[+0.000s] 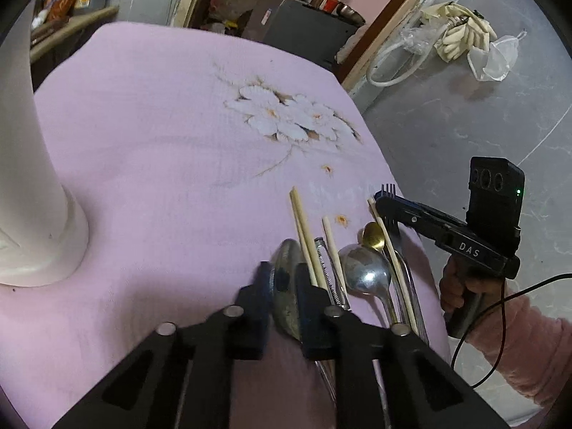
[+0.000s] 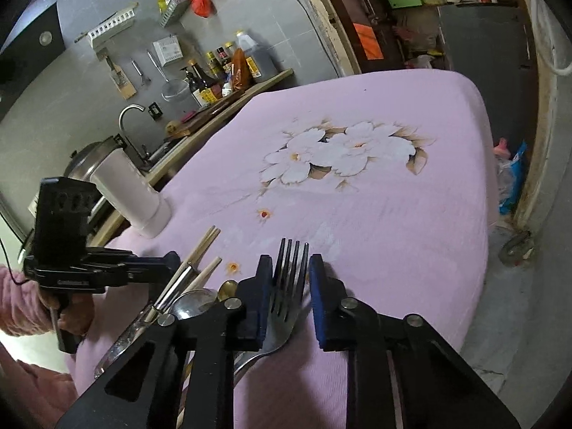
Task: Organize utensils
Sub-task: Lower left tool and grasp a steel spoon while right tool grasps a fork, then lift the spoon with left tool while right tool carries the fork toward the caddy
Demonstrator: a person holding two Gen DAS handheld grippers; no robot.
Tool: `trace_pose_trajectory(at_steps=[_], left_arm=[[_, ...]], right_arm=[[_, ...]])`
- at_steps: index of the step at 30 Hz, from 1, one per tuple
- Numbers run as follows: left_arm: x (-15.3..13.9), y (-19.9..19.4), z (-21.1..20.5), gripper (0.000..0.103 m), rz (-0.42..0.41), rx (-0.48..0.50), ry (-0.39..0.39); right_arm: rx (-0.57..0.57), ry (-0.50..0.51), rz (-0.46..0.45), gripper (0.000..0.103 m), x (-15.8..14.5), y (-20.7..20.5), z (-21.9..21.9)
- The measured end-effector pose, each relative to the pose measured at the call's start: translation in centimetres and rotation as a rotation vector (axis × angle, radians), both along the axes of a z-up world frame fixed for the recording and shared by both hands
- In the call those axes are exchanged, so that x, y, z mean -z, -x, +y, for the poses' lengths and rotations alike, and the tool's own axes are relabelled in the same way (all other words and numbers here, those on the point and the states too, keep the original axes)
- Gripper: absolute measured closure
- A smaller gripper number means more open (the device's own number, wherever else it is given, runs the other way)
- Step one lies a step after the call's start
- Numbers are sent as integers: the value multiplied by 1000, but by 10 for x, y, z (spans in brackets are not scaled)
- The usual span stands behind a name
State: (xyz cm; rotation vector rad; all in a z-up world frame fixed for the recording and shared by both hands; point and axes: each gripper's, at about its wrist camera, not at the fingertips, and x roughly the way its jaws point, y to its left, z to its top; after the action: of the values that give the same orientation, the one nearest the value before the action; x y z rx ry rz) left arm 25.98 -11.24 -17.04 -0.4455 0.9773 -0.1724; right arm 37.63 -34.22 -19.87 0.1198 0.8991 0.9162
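Pick-up step: your left tongs (image 1: 284, 286) are clamped on the dull spoon (image 1: 286, 275) at the utensil pile on the bench (image 1: 161, 150). Right tongs (image 2: 291, 279) sit wide around the fork (image 2: 289, 286), not gripping. Next, prob. close R on the fork, then carry both to the white holder (image 2: 132, 193).

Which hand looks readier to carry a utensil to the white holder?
Left. The left gripper pinches the spoon, with the white holder on its side; the right gripper only straddles the fork, open.

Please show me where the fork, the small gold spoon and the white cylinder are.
fork (image 2: 291, 261): right wrist view, on its tines.
small gold spoon (image 1: 373, 235): left wrist view, on its bowl.
white cylinder (image 1: 39, 221): left wrist view, on its lower wall.
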Motion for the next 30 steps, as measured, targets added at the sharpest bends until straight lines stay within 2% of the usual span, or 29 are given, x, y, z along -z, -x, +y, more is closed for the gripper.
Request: trace_pose_trajectory(at_steps=[3,5,12,15,20,26,30], left_arm=[[0,-1,1,96,9,1,0],[-3,-2,-2,98,13,9,-18],[-39,10,-15,100,-42,6,-176],[-58,19,-12,100,-74,-32,-219],[-91,35,-4,100,-145,-98,-278],[-140,48,21,100,-276,-122,-268],[-180,57,52,100,-393,-113,-289]], right_arm=[[-9,10,5,90,-1,1,1],[-10,20,11,100,-4,2,1],[99,50,-8,101,-32,14,-6],[187,117,-80,101,-57,33,-6],[411,243,-211,101,-98,76,-4],[663,309,-341,101,-165,130,14],[725,292,-425,101,-205,154,38]])
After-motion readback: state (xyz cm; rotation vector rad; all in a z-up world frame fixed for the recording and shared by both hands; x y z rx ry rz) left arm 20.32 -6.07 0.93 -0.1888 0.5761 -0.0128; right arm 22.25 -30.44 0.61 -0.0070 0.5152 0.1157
